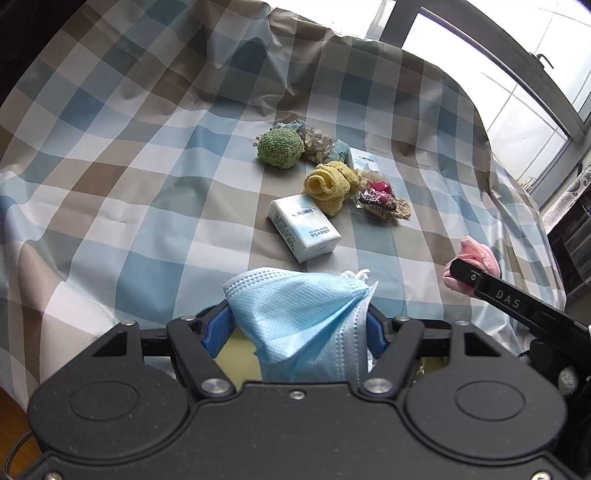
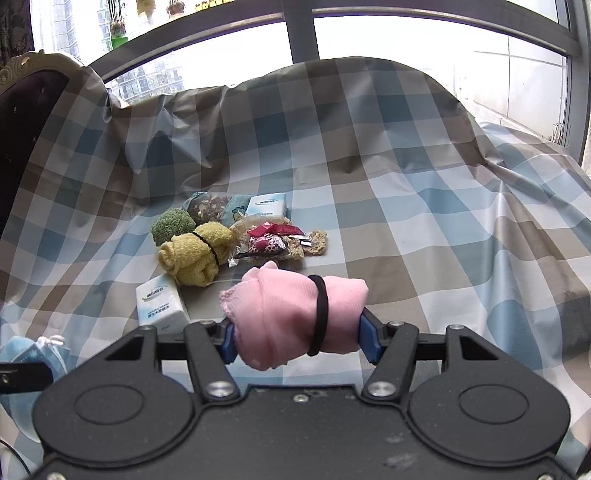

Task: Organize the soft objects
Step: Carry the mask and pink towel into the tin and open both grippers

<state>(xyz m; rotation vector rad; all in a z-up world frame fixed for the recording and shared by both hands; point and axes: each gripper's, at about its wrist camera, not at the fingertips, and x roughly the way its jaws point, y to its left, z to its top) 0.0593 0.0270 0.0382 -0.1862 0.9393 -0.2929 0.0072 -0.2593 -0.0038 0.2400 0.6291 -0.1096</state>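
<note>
Left gripper (image 1: 301, 325) fingers clamp a blue face mask (image 1: 303, 317); right gripper (image 2: 297, 338) fingers squeeze a pink cloth roll (image 2: 288, 314) (black-banded).

A home, by every sign, and likely a living room. The work surface was furniture draped in a blue, brown and white checked cloth (image 2: 406, 192), humped up at the back like a sofa or chair under a cover. At the left edge stood a dark upholstered chair with a carved, pale ornate frame (image 2: 22, 66). Behind ran a wide window (image 2: 424, 48) in a dark frame, small potted plants (image 2: 118, 31) on its sill, and tall buildings outside, so an upper-floor flat. On the far right hung a lace curtain (image 1: 570, 192). A strip of wooden floor (image 1: 14, 435) showed at bottom left.
</note>
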